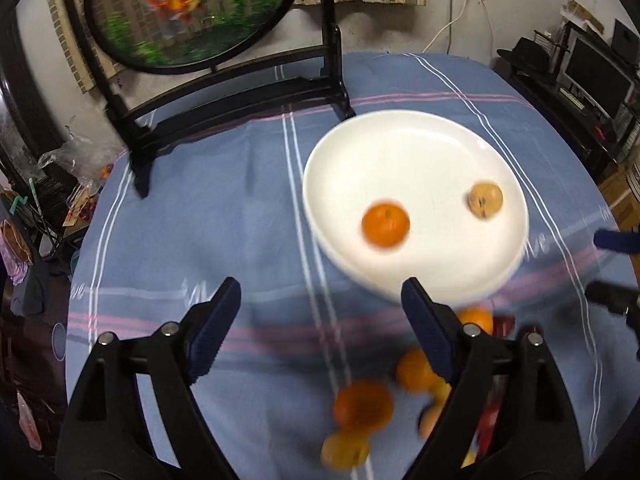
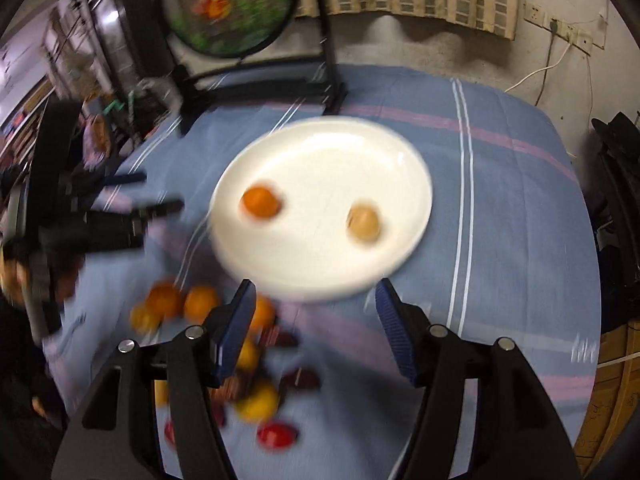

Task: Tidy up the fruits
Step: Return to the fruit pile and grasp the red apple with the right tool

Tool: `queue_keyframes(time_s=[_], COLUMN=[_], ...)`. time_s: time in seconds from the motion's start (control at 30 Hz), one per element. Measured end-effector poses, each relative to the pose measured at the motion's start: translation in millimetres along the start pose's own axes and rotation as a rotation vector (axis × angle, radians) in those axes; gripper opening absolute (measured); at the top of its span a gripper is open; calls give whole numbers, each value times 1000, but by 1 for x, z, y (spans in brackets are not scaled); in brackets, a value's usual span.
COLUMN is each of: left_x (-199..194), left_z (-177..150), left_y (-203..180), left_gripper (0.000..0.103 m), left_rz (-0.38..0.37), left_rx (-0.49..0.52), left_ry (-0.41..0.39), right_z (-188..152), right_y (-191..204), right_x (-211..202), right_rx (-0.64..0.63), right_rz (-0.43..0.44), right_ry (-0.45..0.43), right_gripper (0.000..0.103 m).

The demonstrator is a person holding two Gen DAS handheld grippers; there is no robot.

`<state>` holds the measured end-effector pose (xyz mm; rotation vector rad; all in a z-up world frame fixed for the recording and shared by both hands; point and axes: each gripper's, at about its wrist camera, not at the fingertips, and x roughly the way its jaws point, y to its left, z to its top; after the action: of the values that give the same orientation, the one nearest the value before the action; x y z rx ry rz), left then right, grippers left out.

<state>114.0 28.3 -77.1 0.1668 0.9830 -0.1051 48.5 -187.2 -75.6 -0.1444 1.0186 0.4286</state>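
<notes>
Blue striped cloth (image 1: 240,208), script print unreadable; orange (image 1: 385,225) on plate (image 1: 400,140); both grippers' fingers spread, empty.

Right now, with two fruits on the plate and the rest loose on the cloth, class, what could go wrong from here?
1. The orange fruit and tan fruit lie loose on the smooth white plate; a nudge could roll them about.
2. The loose fruit pile sits close together, so the open right gripper might knock neighbours away while picking one.
3. The open left gripper works near the same pile; the two could collide.
</notes>
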Motion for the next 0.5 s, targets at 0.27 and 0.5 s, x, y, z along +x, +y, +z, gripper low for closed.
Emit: queue_keyframes(time_s=[0.27,0.5], left_x=[-18,-43], left_z=[-54,-81], left_y=[6,14], left_gripper=[86,86], left_rz=[-45,-53], left_rx=[-74,-117], left_ry=[61,48], right_z=[-19,-30], right_y=[60,63], right_x=[17,62], right_rx=[-27,-45], right_rz=[15,-42], right_ry=[-27,44], right_gripper=[63,69])
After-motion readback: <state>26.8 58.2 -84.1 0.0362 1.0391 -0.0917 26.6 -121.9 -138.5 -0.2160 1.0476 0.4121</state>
